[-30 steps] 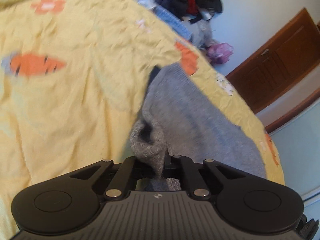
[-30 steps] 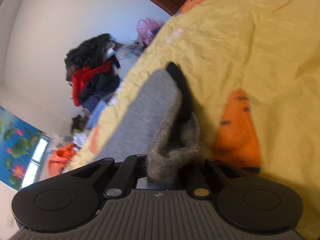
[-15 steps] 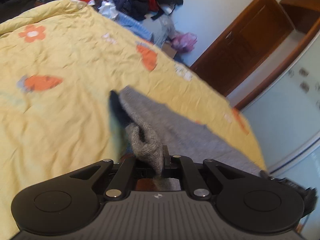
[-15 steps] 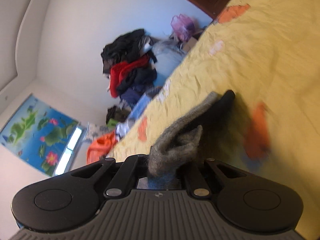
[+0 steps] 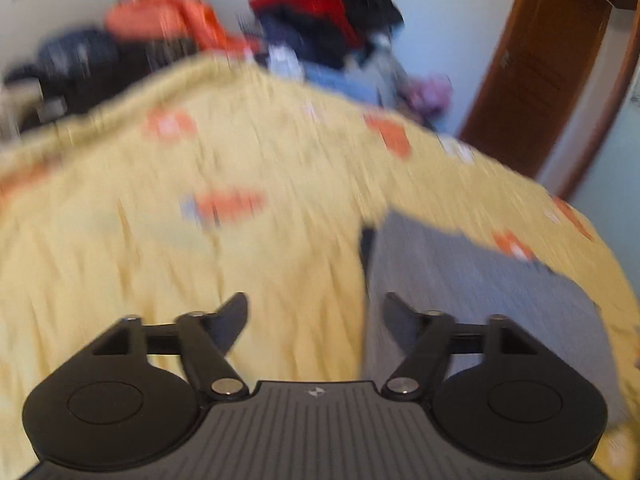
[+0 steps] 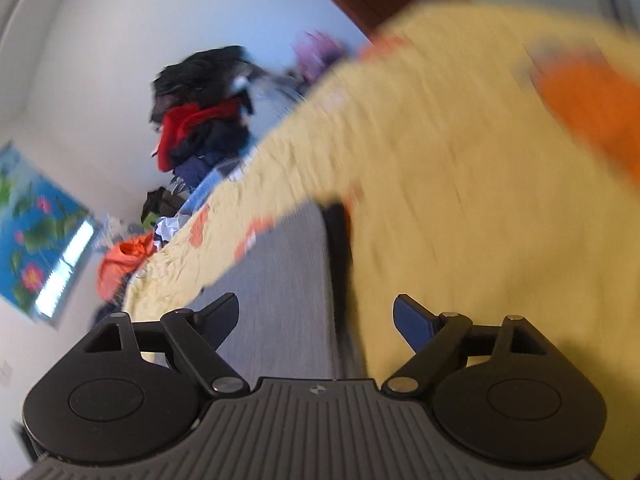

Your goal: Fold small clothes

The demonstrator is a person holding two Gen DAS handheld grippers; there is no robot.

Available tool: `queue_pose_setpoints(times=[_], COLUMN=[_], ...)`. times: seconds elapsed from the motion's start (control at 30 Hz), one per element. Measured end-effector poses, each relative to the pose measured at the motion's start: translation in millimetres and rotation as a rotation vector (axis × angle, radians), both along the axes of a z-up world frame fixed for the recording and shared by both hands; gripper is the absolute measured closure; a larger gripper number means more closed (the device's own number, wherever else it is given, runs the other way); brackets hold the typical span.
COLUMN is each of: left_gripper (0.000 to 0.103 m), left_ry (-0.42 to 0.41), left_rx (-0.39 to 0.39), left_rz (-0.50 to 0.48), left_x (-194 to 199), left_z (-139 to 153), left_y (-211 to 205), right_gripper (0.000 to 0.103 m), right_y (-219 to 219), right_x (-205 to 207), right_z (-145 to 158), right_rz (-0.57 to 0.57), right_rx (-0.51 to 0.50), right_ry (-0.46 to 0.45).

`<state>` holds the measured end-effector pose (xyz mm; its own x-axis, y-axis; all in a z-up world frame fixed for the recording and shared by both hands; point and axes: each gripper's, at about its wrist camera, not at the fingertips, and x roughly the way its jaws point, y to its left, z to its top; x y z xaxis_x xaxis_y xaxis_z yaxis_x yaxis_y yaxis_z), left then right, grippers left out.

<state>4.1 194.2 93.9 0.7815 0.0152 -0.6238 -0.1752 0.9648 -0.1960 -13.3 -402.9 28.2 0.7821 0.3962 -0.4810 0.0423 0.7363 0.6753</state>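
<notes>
Entry: grey knit garment, release after a fold.

Change. A second ago both grippers were clenched on bunched grey knit and carrying it over the bed. The jaws of the left gripper (image 5: 315,309) and of the right gripper (image 6: 316,307) have just been opening; both now stand wide with nothing between them. The garment (image 5: 472,304) has dropped out of both grips and lies spread on the yellow bedspread (image 5: 168,264).

Meaning for the task. Judged from this, one fold has been laid down and let go. What is left is probably another fold or a smoothing pass; both pictures are too smeared to tell how neatly the edges line up.

Where the garment is. On the bedspread, below and ahead of both grippers: to the right of the left gripper's line, to the left of and under the right gripper's.

Left wrist view only. The garment's far edge and its right-hand run toward the bed edge; a brown wooden door (image 5: 552,64); an orange heap (image 5: 168,24) behind the bed.

Right wrist view only. A dark band (image 6: 339,256) along the garment's right edge; a blue flowered picture (image 6: 28,216) on the wall. The clothes pile (image 6: 200,112) shows in both.
</notes>
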Motion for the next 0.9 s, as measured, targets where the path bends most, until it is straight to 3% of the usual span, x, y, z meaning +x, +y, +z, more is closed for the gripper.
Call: queue_pose_setpoints(times=[0.1, 0.23, 0.3, 0.4, 0.43, 0.47, 0.5, 0.53, 0.57, 0.67, 0.77, 0.8, 0.87, 0.9], left_gripper=[0.026, 0.027, 0.027, 0.028, 0.037, 0.062, 0.074, 0.085, 0.096, 0.097, 0.097, 0.097, 0.097, 0.097], left_ry=[-0.049, 0.013, 0.072, 0.116, 0.136, 0.162, 0.176, 0.164, 0.158, 0.126, 0.068, 0.089, 0.149, 0.12], left_rx=[0.111, 0.259, 0.282, 0.246, 0.237, 0.234, 0.225, 0.217, 0.227, 0.249, 0.244, 0.236, 0.267, 0.299], left_rz=[-0.057, -0.132, -0.157, -0.191, -0.205, -0.222, -0.251, -0.274, -0.286, -0.289, -0.249, -0.242, -0.234, -0.234], left_x=[52, 133, 165, 194, 201, 206, 209, 210, 210, 209, 207, 211, 218, 214], left_z=[3, -25, -43, -58, -63, -68, -72, -73, -73, -64, -51, -56, -74, -77], left_y=[-28, -74, -90, -96, -98, -100, -101, -102, -105, -109, -99, -96, -96, -99], right_gripper=[0.019, 0.021, 0.021, 0.021, 0.02, 0.025, 0.035, 0.074, 0.085, 0.085, 0.086, 0.086, 0.086, 0.086], right_y=[6, 34, 54, 74, 81, 87, 90, 90, 88, 82, 61, 52, 46, 48], right_x=[57, 136, 168, 196, 201, 203, 202, 205, 207, 205, 196, 193, 200, 203], right_z=[13, 6, -3, -20, -24, -27, -27, -29, -31, -27, -15, -13, -25, -32], right_rz=[0.044, 0.133, 0.162, 0.244, 0.271, 0.284, 0.296, 0.313, 0.322, 0.316, 0.234, 0.195, 0.17, 0.175], right_rx=[-0.096, -0.262, -0.338, -0.356, -0.371, -0.398, -0.422, -0.413, -0.375, -0.312, -0.236, -0.213, -0.186, -0.204], right_ry=[-0.025, -0.017, 0.029, 0.098, 0.111, 0.093, 0.058, 0.048, 0.059, 0.021, -0.047, -0.066, -0.026, 0.003])
